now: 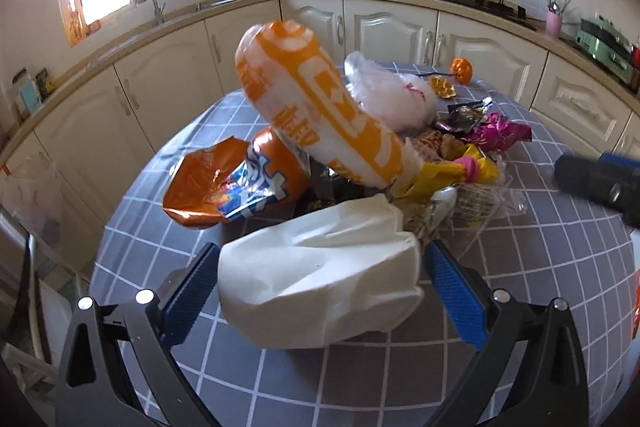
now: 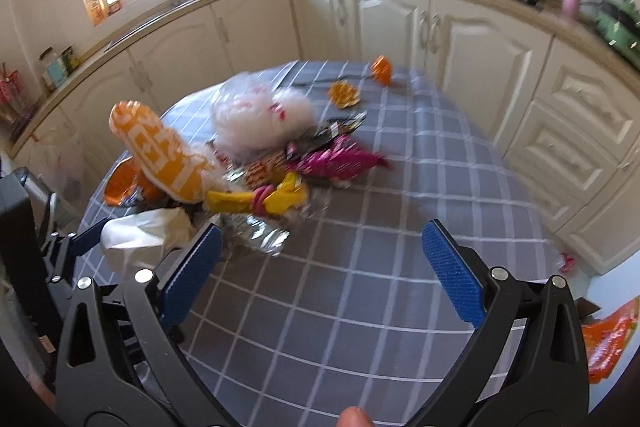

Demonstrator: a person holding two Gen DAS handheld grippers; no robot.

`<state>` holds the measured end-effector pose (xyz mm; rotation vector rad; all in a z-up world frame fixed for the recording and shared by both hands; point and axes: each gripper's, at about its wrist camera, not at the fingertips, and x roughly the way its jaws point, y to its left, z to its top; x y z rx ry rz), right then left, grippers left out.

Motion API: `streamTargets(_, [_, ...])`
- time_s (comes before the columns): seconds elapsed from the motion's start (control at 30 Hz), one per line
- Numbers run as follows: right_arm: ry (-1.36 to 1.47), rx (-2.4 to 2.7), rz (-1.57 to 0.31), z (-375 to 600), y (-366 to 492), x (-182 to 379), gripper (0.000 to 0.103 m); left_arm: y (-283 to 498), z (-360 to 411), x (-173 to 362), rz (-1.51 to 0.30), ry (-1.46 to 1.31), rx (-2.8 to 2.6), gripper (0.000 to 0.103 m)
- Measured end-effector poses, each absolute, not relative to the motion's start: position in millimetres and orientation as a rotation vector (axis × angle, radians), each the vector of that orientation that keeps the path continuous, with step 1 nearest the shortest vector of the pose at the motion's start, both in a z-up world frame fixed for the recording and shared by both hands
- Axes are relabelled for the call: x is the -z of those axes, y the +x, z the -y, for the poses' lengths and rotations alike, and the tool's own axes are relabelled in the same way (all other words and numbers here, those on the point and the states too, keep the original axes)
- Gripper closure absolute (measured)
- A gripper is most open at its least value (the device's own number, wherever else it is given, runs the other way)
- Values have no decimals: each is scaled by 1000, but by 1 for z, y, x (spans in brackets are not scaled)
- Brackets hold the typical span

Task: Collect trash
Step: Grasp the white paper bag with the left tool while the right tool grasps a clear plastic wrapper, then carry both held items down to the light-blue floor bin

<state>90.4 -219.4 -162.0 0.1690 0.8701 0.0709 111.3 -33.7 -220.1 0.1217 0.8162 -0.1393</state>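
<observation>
A: Anything readable here?

B: Hardly. The long orange-and-white bag (image 1: pixel 320 107) carries big white block characters, seemingly Chinese, but blur keeps me from reading any of them.

A: And the crumpled orange packet (image 1: pixel 236 183) beside it?

B: White lettering on a blue patch, folded and creased; I cannot make it out.

A: The white plastic bag (image 1: pixel 404 99)?

B: Small red marks, too small to tell. In the right wrist view everything printed is smeared.

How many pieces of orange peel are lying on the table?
2. One rounded peel lies at the far edge of the table; a flatter peel lies just nearer, beside the clear plastic bag. More may hide under the pile.
</observation>
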Motion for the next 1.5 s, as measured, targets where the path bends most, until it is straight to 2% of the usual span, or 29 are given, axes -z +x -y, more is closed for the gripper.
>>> streamTargets(0.07, [197, -112, -896, 215, 97, 171, 5, 113, 26, 222, -825, 83, 154, 18])
streamTargets(0.2, [235, -192, -941, 196, 113, 189, 6, 110, 14, 223, -825, 70, 157, 18])
streamTargets(0.27, [244, -211, -950, 188, 119, 195, 9, 108, 11, 225, -826, 76, 150, 18])
streamTargets(0.33, [240, -217, -967, 179, 124, 202, 29, 104, 7, 225, -828, 75, 146, 18])
streamTargets(0.37, [239, -219, -976, 176, 125, 205, 35, 102, 5, 225, -828, 76, 144, 18])
streamTargets(0.4, [240, -224, -980, 174, 126, 208, 50, 101, 3, 225, -829, 76, 141, 18])
streamTargets(0.43, [245, -228, -986, 173, 124, 210, 72, 99, 1, 225, -830, 75, 136, 18])
streamTargets(0.53, [270, -237, -983, 178, 116, 211, 77, 95, -3, 223, -833, 71, 131, 18])
streamTargets(0.63, [291, -236, -996, 188, 104, 213, 76, 91, -6, 222, -833, 67, 131, 18])
streamTargets(0.67, [304, -235, -998, 191, 102, 212, 72, 89, -6, 221, -831, 67, 131, 18])
streamTargets(0.7, [312, -240, -994, 192, 100, 210, 50, 88, -6, 220, -829, 67, 131, 18])
streamTargets(0.73, [299, -248, -972, 191, 97, 206, 33, 86, -6, 220, -827, 65, 133, 18])
streamTargets(0.77, [275, -240, -948, 189, 95, 201, 32, 85, -6, 219, -826, 64, 134, 18])
streamTargets(0.97, [188, -233, -898, 178, 119, 188, 32, 78, -10, 210, -806, 54, 135, 18])
streamTargets(1.0, [181, -258, -909, 176, 126, 191, 35, 77, -10, 210, -803, 53, 134, 18])
streamTargets(1.03, [158, -281, -938, 169, 132, 197, 59, 77, -12, 208, -800, 51, 134, 18])
streamTargets(1.27, [155, -332, -937, 171, 114, 197, 63, 74, -20, 204, -792, 40, 127, 18])
streamTargets(1.5, [318, -362, -888, 220, 76, 182, 64, 66, -13, 193, -779, 32, 160, 18])
